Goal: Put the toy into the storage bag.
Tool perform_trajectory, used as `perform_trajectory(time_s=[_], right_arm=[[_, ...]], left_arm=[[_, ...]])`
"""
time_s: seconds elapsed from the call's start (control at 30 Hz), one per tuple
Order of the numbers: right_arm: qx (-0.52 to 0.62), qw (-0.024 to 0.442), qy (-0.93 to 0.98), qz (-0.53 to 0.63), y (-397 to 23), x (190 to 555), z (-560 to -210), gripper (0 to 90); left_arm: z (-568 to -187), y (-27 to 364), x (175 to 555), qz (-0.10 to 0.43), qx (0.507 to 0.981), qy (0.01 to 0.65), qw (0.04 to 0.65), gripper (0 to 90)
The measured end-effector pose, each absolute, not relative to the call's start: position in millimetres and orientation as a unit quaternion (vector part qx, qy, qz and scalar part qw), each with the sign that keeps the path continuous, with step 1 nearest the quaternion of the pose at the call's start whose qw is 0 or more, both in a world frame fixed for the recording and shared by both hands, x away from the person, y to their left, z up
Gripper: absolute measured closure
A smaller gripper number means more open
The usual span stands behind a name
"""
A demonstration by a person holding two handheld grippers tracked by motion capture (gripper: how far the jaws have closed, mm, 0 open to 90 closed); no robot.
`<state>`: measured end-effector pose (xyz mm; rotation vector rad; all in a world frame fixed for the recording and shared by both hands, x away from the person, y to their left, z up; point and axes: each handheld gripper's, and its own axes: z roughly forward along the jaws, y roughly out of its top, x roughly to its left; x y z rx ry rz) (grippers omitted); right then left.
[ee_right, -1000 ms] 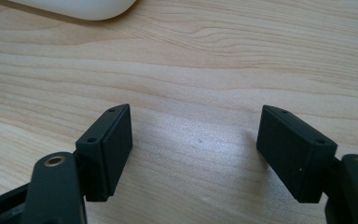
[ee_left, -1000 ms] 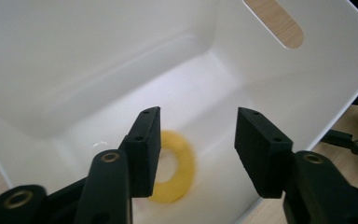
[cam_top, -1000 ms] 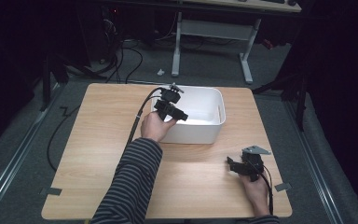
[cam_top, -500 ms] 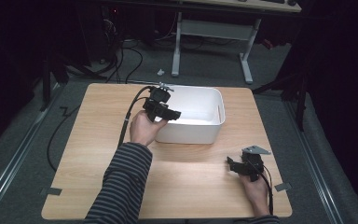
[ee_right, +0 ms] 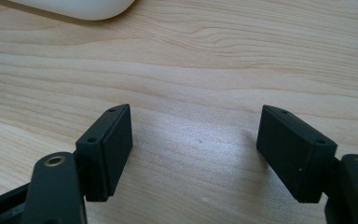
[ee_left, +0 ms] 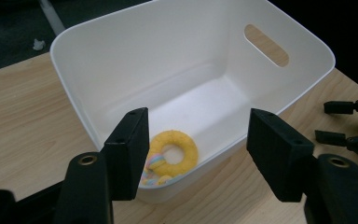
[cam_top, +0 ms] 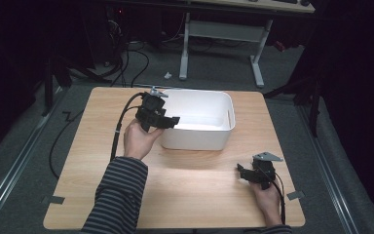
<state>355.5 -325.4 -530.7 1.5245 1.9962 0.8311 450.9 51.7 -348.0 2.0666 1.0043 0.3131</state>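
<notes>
Already your yellow ring-shaped soft toy (ee_left: 173,151) lies inside the white plastic bin (cam_top: 224,127), at its near corner; the drop looks done. Your left gripper (ee_left: 196,158) has just been opening, jaws spread and empty above it. Your right gripper (ee_right: 196,156) rests spread over the wooden table (ee_right: 242,60), empty too

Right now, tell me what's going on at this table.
A person holds a gripper in each hand. The left gripper hovers at the near left corner of the white bin; its jaws have just been opening and hold nothing. A yellow ring toy lies inside the bin beside a small pastel piece. The right gripper sits open and empty over the wooden table.
</notes>
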Motion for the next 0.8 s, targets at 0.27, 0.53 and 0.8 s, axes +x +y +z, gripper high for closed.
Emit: perform_trajectory(time_s=[0.27, 0.53, 0.8], right_arm=[[0.558, 0.245, 0.732, 0.305, -325, 355, -531, 27.1], [0.558, 0.245, 0.732, 0.305, -325, 355, -531, 27.2], [0.558, 0.245, 0.732, 0.304, -325, 355, -531, 27.1]], left_arm=[[-349, 74, 440, 0.125, 0.803, 0.412, 0.413, 38.7], [-352, 93, 430, 0.136, 0.792, 0.426, 0.417, 38.4], [-361, 110, 425, 0.144, 0.783, 0.443, 0.412, 38.4]])
